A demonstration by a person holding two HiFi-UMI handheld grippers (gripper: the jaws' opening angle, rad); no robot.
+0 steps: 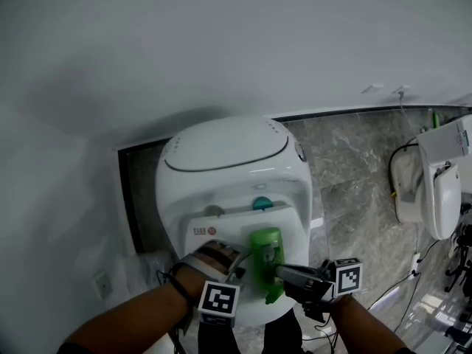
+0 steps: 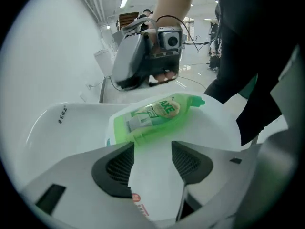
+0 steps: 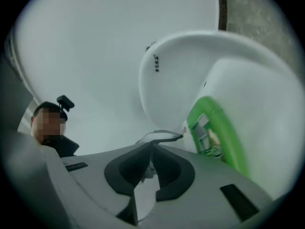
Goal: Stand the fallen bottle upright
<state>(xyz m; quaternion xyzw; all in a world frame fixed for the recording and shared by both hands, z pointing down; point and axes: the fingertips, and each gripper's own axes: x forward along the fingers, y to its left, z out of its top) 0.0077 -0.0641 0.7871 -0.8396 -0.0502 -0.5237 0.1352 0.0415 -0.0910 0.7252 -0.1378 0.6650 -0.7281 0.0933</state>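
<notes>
A green bottle lies on its side on the white top of a toilet-like unit, its cap toward me. In the left gripper view the bottle lies just beyond my left gripper, which stands open with nothing between its pads. My left gripper sits at the bottle's left side. From the right, my right gripper points level at the bottle's lower part. In the right gripper view its jaws are shut and hold nothing, with the bottle off to their right.
A teal knob sits on the unit behind the bottle. A second white fixture and cables stand on the grey stone floor at the right. A white wall runs behind.
</notes>
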